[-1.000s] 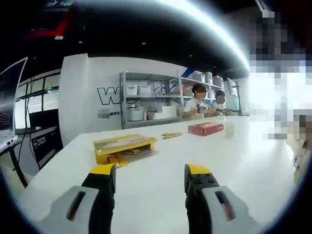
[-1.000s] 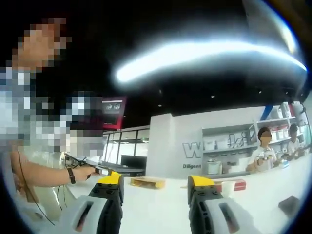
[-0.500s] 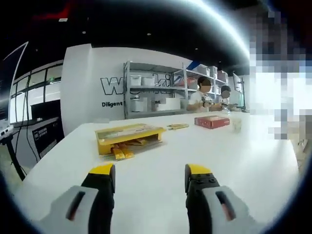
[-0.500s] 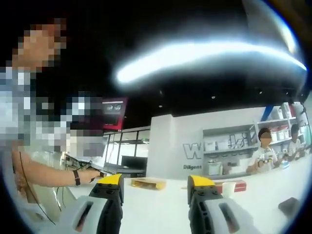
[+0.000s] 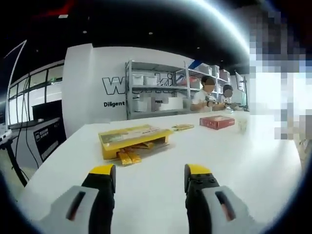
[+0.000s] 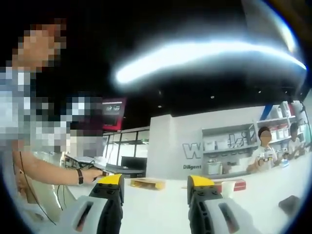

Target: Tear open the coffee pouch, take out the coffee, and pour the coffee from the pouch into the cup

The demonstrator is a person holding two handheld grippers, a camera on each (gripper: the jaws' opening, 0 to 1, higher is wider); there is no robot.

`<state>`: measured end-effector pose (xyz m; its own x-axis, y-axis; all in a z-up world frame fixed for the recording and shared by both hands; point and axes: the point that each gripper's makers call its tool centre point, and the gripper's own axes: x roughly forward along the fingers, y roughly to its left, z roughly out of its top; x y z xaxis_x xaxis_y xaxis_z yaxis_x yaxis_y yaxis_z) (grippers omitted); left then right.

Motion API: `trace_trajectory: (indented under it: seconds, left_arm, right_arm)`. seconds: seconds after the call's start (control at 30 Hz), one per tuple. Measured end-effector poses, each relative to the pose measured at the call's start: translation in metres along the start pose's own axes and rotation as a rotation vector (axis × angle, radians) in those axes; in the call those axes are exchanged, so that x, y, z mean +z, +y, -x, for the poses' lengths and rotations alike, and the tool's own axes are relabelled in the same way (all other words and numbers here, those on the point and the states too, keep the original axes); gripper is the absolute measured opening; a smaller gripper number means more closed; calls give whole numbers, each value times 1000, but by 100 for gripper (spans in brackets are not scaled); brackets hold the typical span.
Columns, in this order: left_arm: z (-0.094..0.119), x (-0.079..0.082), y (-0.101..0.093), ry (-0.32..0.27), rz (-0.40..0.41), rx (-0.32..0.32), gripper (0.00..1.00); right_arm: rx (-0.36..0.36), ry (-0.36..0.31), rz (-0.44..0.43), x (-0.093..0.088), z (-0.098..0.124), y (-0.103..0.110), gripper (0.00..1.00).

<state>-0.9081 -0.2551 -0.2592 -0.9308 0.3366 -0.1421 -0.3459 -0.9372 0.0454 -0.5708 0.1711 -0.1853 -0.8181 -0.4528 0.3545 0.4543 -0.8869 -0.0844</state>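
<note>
A yellow coffee box [image 5: 133, 139] lies open on the white table [image 5: 234, 161], with several yellow stick pouches [image 5: 126, 157] spilling from its front. Farther back stands a pale cup [image 5: 241, 125] beside a red box [image 5: 217, 122]. My left gripper [image 5: 150, 178] is open over the bare table, well short of the yellow box, with nothing between its jaws. In the right gripper view my right gripper [image 6: 155, 186] is open too, held low over the table; the yellow box [image 6: 147, 183], the red box [image 6: 238, 185] and the cup [image 6: 228, 188] lie beyond it.
A few loose pouches [image 5: 182, 127] lie behind the yellow box. Two people sit at the table's far end by metal shelves [image 5: 156, 95]. A person's arm [image 6: 53, 175] with a watch reaches toward a laptop at the left. A dark object [image 6: 289, 204] lies at the right.
The left gripper view has drifted slightly, so the yellow box and pouches sit a little more to the right. In the right gripper view the person's arm at the left has shifted.
</note>
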Motion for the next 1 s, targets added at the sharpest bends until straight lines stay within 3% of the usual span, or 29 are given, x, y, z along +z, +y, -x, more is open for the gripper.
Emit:
trace_trajectory:
  seconds: [0.47,0.67,1.0]
  left_arm:
    - [-22,-15,13,32,-6,22,57]
    - [-28,-14,24,25,4,56,56]
    - [-42,-23,23,49,29,47,53]
  right_arm:
    - [4,-9,-2,2,1,1,52]
    - [-3,-12,5,5,3,-2,52]
    - [-4,-3,15,4,2,-2,52]
